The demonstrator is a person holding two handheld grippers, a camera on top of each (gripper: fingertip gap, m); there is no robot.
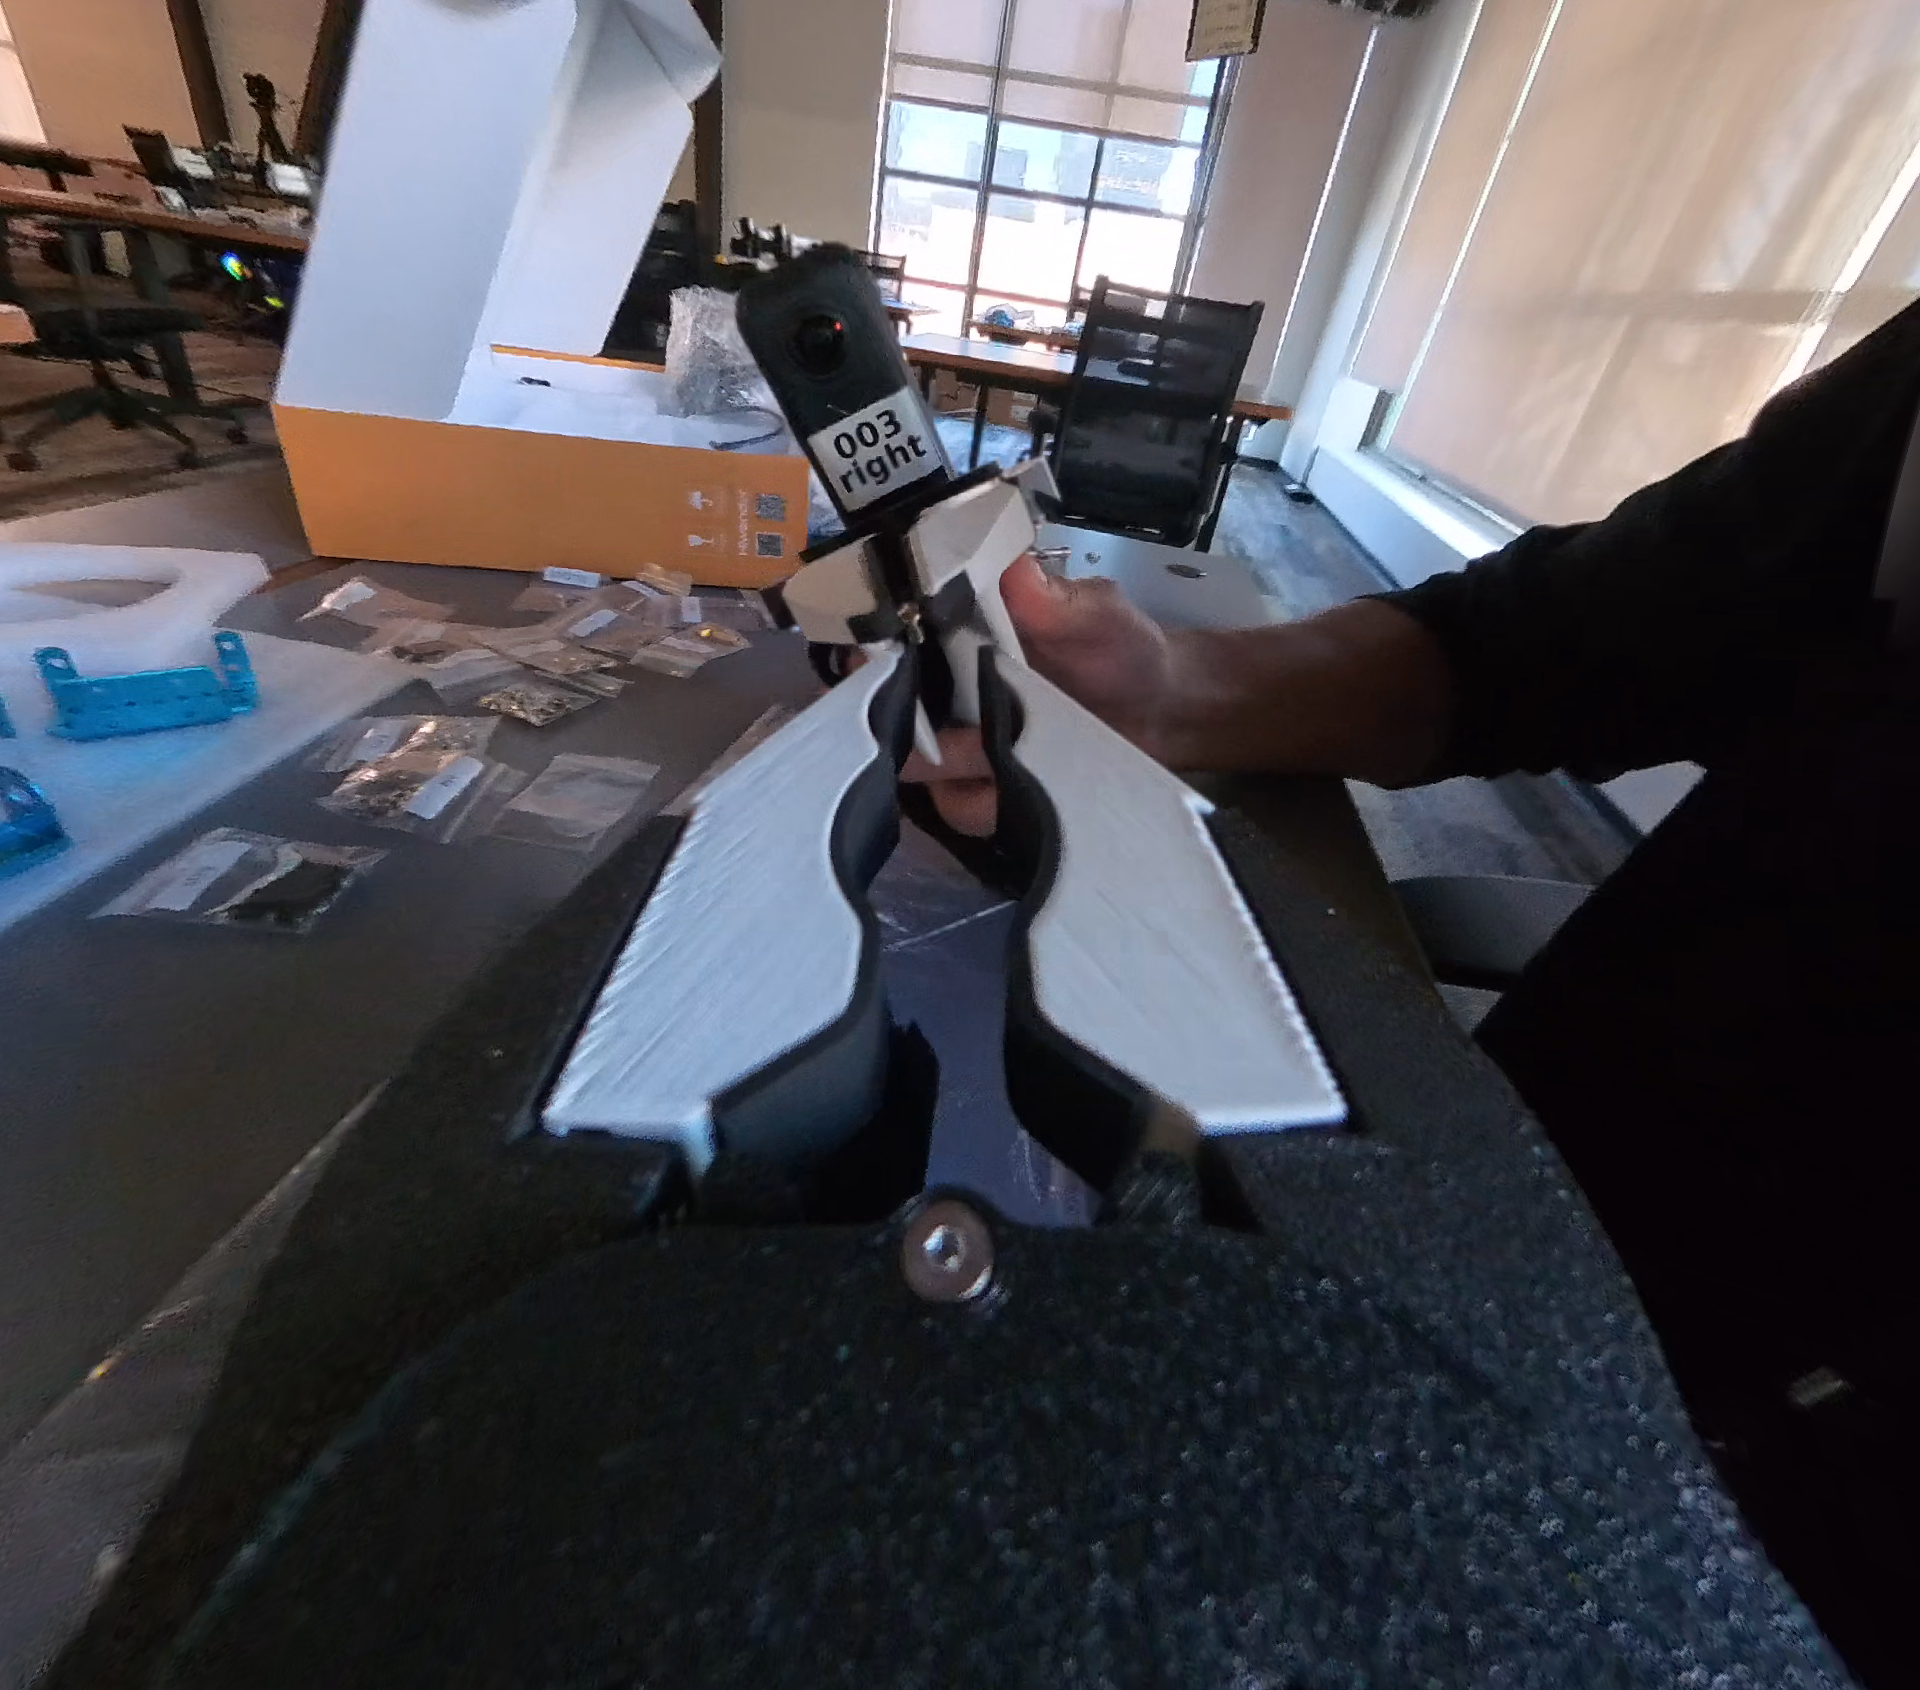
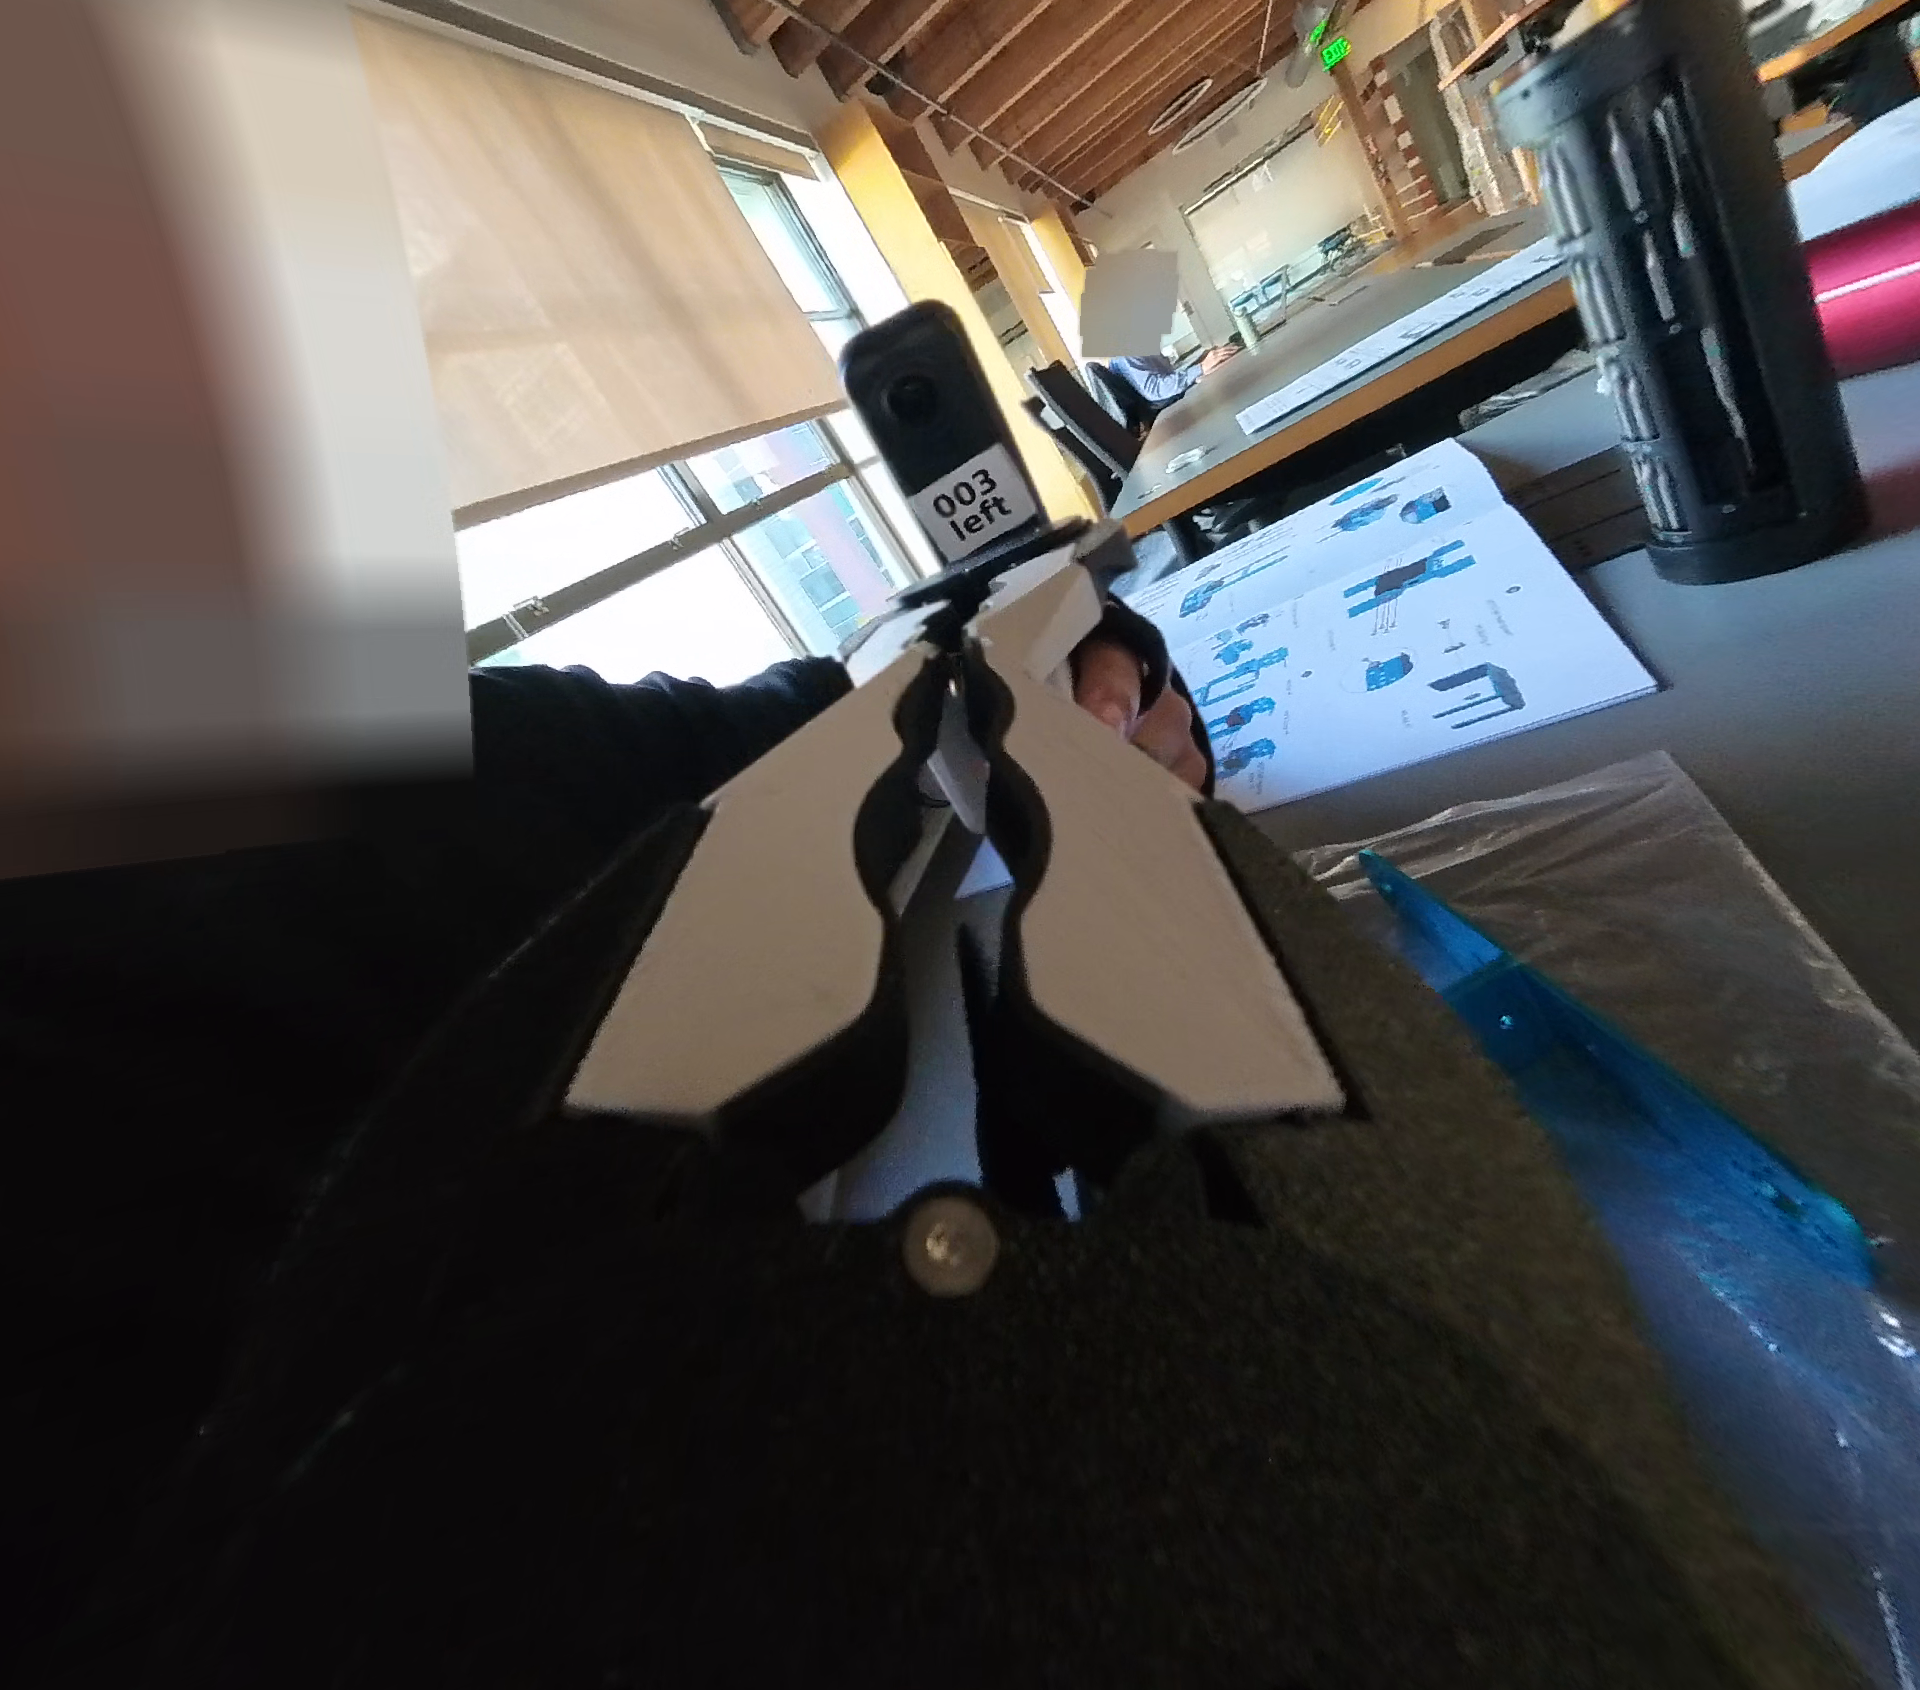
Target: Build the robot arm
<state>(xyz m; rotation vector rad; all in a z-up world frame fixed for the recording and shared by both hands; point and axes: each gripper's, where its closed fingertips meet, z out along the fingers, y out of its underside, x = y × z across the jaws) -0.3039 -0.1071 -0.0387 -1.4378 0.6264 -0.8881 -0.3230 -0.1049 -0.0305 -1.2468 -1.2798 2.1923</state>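
My two grippers point at each other, tip to tip, above a dark table. In the left wrist view my left gripper (image 1: 943, 666) has white fingers with wavy black pads drawn together at the tips. Right in front of them is the right gripper (image 1: 920, 591), held by a hand (image 1: 1081, 664), with a black camera (image 1: 831, 362) on top. In the right wrist view my right gripper (image 2: 951, 653) has its tips together and meets the left gripper (image 2: 982, 601), also in a hand. A white sliver of the opposite gripper shows through each pad gap. Neither holds an object.
An open orange and white box (image 1: 540, 487), several small bags of parts (image 1: 436, 767), a blue bracket (image 1: 145, 695) and white foam (image 1: 104, 591) lie to the left. An open instruction booklet (image 2: 1455, 601), a black cylinder (image 2: 1704, 310) and a bagged blue plate (image 2: 1558, 1017) lie to the right. My right tips are roughly 25 cm from the black cylinder (image 2: 1704, 310).
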